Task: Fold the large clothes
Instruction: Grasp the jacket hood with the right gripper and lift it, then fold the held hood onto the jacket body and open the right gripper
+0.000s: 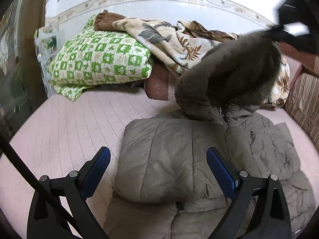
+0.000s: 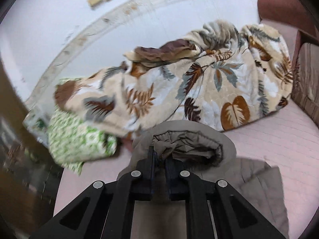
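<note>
Garment: a grey-brown padded coat lies on the pink quilted bed, its body towards the near side, one panel already turned in over the middle.
Hood: the fur-edged hood stands lifted off the bed at the far right end of the coat, above the zip.
Right gripper: jaws pressed together, pinching the rim of the hood; fabric bunches just beyond them.
Left gripper: jaws spread wide and holding nothing, hovering over the near, folded part of the coat; whether it touches the cloth cannot be told.
Surroundings: a green checked quilt at the far left and a leaf-print blanket at the far right, both against the wall, the blanket close behind the raised hood.
Step in hand: judged to be the hood fold, the hood taken up for laying over the coat's body.
Next move calls for: carrying the hood towards the near side and laying it flat on the chest, the free gripper steadying the folded panel.
Risk: the bulky hood may spring back or drag the collar askew.
</note>
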Action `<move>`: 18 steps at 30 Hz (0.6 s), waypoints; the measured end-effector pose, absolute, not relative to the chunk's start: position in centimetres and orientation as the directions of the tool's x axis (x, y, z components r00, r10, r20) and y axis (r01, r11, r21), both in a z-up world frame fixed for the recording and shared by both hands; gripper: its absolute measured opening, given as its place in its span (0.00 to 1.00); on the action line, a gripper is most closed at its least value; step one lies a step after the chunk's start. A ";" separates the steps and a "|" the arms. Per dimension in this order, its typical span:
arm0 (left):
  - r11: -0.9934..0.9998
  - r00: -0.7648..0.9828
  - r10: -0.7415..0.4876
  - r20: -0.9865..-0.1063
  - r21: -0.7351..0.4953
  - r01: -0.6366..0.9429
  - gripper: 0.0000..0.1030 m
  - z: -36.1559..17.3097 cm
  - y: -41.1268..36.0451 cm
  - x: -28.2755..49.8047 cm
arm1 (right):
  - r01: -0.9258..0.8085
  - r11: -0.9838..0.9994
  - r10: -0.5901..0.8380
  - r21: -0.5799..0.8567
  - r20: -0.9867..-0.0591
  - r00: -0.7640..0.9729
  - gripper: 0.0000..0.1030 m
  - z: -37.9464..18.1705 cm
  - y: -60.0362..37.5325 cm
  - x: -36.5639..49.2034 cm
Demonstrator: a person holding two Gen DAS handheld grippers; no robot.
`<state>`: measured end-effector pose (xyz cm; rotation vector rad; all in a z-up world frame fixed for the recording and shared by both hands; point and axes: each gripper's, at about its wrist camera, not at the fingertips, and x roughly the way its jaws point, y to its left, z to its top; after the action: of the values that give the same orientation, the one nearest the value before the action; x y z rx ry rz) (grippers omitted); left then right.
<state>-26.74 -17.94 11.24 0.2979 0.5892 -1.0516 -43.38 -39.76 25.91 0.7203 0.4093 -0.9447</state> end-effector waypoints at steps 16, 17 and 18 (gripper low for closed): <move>0.521 0.351 -0.721 -0.597 -0.134 0.843 0.94 11.8 -15.5 -23.9 | 0.840 0.485 -0.535 0.244 -0.677 0.505 0.06 22.0 -31.6 -44.2; 0.519 0.344 -0.723 -0.600 -0.142 0.843 0.94 11.8 -15.6 -23.7 | 0.848 0.471 -0.526 0.242 -0.695 0.491 0.07 21.2 -32.7 -43.8; 0.517 0.339 -0.724 -0.601 -0.147 0.843 0.94 11.8 -15.7 -23.7 | 0.851 0.468 -0.498 0.240 -0.724 0.478 0.09 19.9 -34.1 -43.1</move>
<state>-23.71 -15.70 11.77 0.2037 0.6691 -1.0293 -43.11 -34.11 19.93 0.6449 0.6272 -0.8962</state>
